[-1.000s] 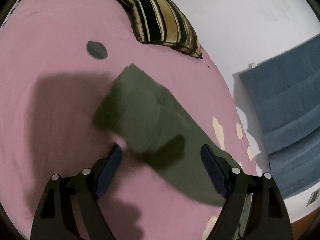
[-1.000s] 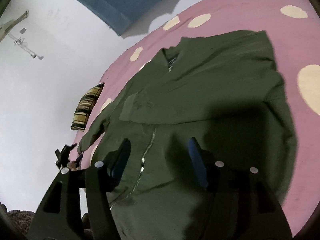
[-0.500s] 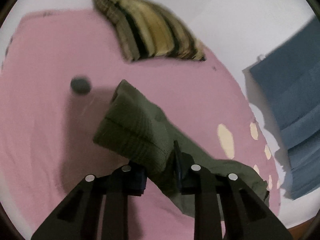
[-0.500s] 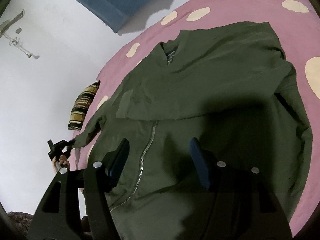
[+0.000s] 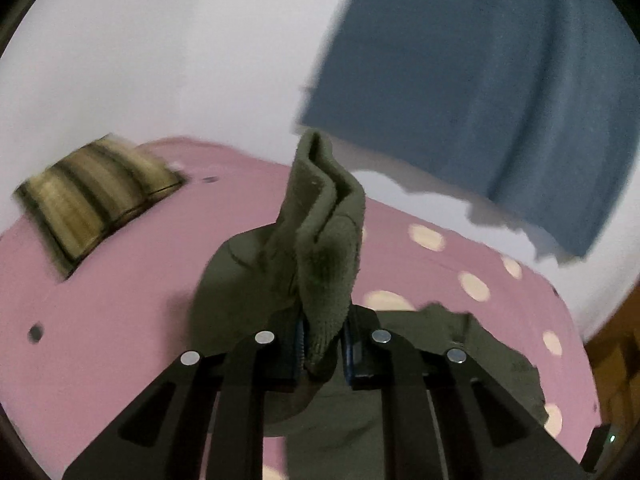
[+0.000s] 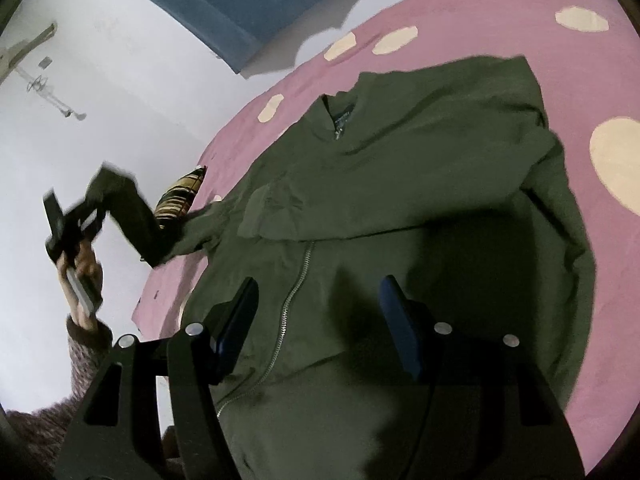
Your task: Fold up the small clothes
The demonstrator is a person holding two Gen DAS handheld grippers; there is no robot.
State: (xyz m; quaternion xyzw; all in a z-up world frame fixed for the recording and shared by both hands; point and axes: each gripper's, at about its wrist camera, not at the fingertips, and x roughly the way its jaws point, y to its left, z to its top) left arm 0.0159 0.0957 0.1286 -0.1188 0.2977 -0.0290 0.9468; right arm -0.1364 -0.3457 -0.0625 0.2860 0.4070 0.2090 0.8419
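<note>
Cushion [image 5: 92, 204] with stripes lies at the far left on our pink bed cover [image 5: 120, 300]. Next, our left gripper [image 5: 322, 350] has its fingers closed on the ribbed sleeve cuff [image 5: 324, 248] and holds it above the bed. Further right, the green jacket [image 6: 400, 208] lies spread flat on the cover, and our right gripper [image 6: 316, 328] hovers over its zipper [image 6: 294, 292] with fingers wide apart.

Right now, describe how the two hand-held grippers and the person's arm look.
Both the left hand-held gripper and the right hand-held gripper have black frames with triangular cut-outs, round silver bolt heads and blue finger pads. The person's left hand is bare, with a mottled brownish knit sleeve.
</note>
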